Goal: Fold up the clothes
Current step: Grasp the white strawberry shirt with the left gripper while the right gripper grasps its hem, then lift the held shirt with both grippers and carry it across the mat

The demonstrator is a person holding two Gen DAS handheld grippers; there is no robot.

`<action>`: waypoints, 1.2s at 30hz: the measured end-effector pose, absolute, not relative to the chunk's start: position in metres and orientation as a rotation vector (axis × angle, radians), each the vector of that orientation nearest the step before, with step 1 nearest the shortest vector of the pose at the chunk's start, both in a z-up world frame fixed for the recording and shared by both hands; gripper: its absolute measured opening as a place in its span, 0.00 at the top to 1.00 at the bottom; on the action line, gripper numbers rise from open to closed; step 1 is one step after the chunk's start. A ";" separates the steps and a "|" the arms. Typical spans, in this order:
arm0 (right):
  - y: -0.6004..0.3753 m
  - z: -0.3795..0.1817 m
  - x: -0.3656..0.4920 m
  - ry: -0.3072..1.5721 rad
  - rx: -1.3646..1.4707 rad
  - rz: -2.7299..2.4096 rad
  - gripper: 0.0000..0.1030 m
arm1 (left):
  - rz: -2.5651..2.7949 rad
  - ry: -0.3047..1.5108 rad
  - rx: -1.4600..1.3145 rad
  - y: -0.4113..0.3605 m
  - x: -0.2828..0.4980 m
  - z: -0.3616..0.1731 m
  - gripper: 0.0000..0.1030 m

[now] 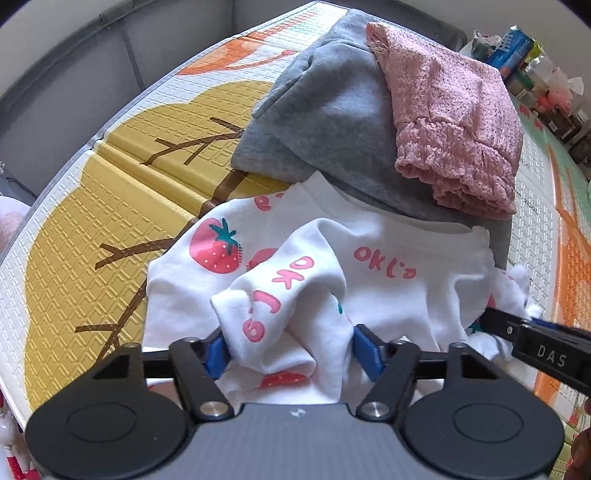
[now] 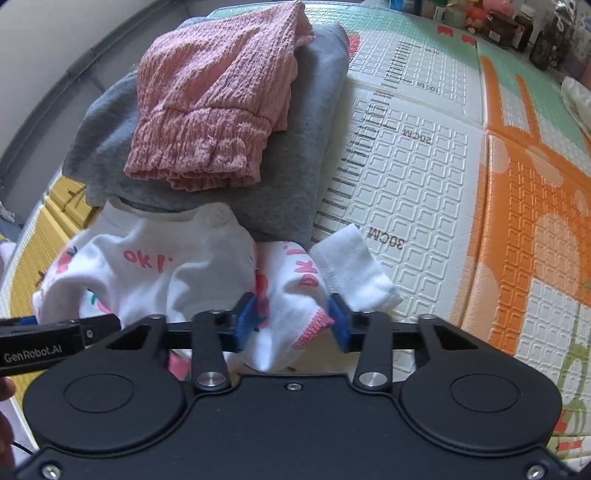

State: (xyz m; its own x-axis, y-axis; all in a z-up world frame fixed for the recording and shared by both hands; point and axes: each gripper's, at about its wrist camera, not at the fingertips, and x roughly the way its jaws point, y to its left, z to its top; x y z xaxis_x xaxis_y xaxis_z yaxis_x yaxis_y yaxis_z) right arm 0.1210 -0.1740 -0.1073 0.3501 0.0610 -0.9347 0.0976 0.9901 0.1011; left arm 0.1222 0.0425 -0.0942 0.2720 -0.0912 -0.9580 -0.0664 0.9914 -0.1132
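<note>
A white strawberry-print shirt with pink "OK LA" lettering lies on the play mat, its collar against a folded stack. My left gripper is shut on a bunched sleeve of this shirt. My right gripper is shut on the other sleeve of the shirt, near its pink-stitched cuff. The right gripper's finger shows at the right edge of the left wrist view; the left gripper shows at the left of the right wrist view.
A folded grey garment with a folded pink knit garment on top sits just beyond the shirt. The patterned foam play mat spreads around. Bottles and toys line the far edge. A grey wall borders the left.
</note>
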 end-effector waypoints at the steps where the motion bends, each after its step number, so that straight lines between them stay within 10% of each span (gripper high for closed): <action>1: -0.175 -0.107 0.120 1.215 0.161 -0.019 0.76 | -0.022 1.296 -0.141 0.042 0.122 -0.093 0.42; 12: -0.180 -0.101 0.113 1.210 0.187 -0.013 0.88 | -0.062 1.284 -0.153 0.034 0.114 -0.079 0.71; 36: -0.276 -0.078 0.027 1.192 0.236 -0.188 0.89 | -0.279 1.297 -0.003 -0.075 0.059 -0.065 0.72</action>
State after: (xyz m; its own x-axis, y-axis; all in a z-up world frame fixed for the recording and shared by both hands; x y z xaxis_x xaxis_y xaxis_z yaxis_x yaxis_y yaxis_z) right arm 0.0270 -0.2756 -0.0782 0.3592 -0.0205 -0.9330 0.2680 0.9599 0.0820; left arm 0.0586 -0.0750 -0.0652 0.2419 -0.2058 -0.9482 0.2019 0.9665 -0.1582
